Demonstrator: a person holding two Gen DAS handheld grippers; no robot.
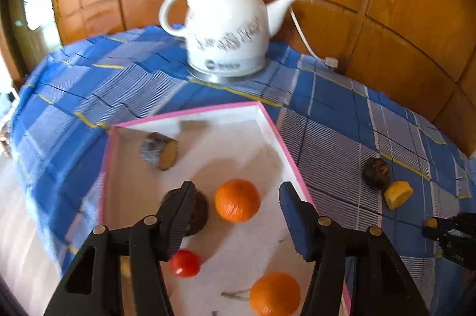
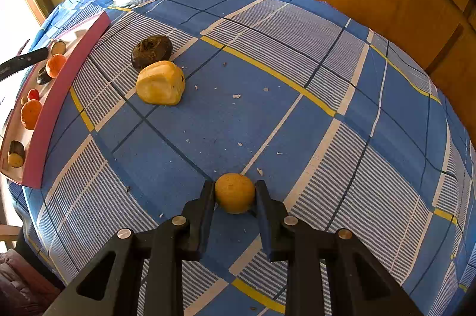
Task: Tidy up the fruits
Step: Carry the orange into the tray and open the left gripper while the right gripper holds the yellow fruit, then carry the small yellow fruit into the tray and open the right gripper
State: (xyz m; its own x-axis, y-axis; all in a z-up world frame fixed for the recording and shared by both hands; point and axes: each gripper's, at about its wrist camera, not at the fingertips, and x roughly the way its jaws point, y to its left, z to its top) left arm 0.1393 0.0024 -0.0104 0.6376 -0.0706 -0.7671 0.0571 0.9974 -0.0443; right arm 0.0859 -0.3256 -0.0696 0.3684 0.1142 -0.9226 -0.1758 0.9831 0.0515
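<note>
Right gripper jaws clenched on a small yellow fruit at the tabletop. Left gripper jaws spread wide, released, above the pink-rimmed tray holding 2 oranges. Blue plaid cloth, white kettle, wood panels behind.

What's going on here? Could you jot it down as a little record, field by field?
Setting: table under a blue checked cloth, white kettle at the back
Tray: pink-rimmed tray, holding two oranges, a small red fruit and some dark pieces
Left gripper: open, empty, above the tray
Right gripper: fingers on either side of a small yellow fruit on the cloth
Still outside tray: dark round fruit, touching a larger yellow fruit
</note>
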